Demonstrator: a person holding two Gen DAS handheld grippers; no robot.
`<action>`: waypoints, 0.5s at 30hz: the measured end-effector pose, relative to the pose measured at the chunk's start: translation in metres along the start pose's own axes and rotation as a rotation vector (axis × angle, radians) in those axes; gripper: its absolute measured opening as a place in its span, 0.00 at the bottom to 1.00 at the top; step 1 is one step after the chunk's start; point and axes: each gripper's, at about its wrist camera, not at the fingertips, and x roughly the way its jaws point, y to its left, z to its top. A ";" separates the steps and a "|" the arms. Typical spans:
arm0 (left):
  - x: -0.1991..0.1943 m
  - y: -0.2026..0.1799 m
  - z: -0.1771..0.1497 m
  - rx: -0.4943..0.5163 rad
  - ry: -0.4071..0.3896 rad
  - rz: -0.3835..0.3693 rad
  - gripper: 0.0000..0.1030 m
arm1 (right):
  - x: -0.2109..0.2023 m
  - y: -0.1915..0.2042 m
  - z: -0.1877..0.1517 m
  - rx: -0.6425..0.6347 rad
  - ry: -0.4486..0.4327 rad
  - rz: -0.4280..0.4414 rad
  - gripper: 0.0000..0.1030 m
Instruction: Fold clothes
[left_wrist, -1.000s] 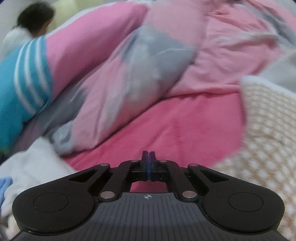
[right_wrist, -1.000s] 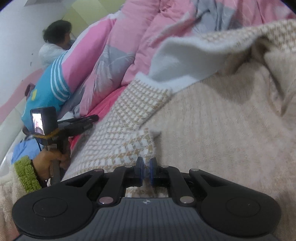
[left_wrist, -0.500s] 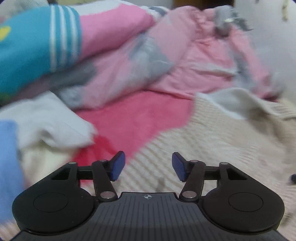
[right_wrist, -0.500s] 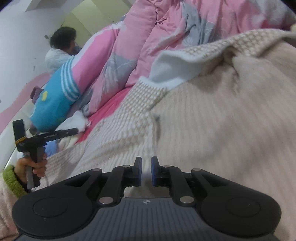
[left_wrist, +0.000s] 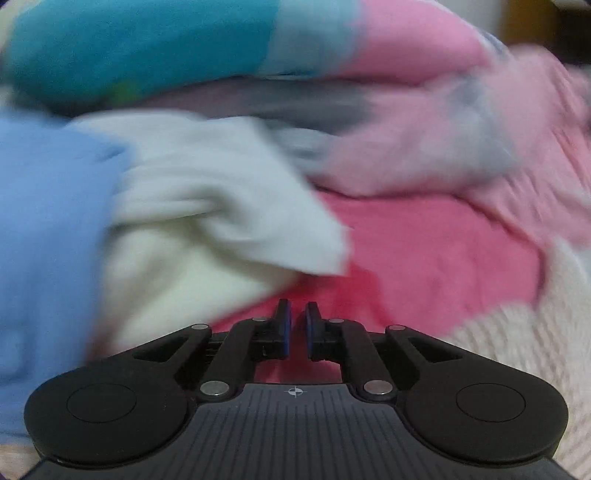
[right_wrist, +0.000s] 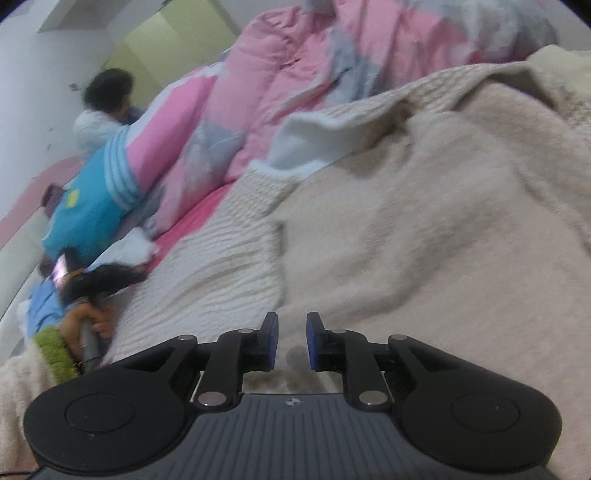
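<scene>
A beige knit sweater (right_wrist: 424, 229) lies spread over the bed, its white lining (right_wrist: 306, 140) turned up at the far edge. My right gripper (right_wrist: 291, 339) hovers just over it, open by a small gap with nothing between the pads. The left wrist view is blurred. My left gripper (left_wrist: 295, 325) has its pads almost together and holds nothing, above the pink sheet (left_wrist: 424, 258), with the sweater's edge (left_wrist: 535, 350) to its right. In the right wrist view the left gripper (right_wrist: 99, 280) sits at the sweater's left edge, held by a hand (right_wrist: 88, 317).
A white garment (left_wrist: 221, 206) and a light blue one (left_wrist: 44, 240) are heaped at the left. A pink, grey and teal duvet (right_wrist: 280, 85) is piled along the back. A person (right_wrist: 107, 107) sits far behind it by the wall.
My left gripper opened wide, then closed again to a thin gap while swinging left toward the white and blue clothes. My right gripper opened slightly and let go of the sweater.
</scene>
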 end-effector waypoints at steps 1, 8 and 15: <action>-0.009 0.008 0.000 -0.039 -0.004 -0.014 0.10 | -0.003 -0.004 0.002 0.012 -0.011 -0.004 0.17; -0.117 -0.017 -0.036 0.160 -0.017 -0.166 0.29 | -0.044 0.004 -0.012 -0.051 -0.006 -0.037 0.39; -0.237 -0.056 -0.128 0.299 0.091 -0.412 0.72 | -0.089 0.019 -0.042 -0.160 0.044 -0.099 0.60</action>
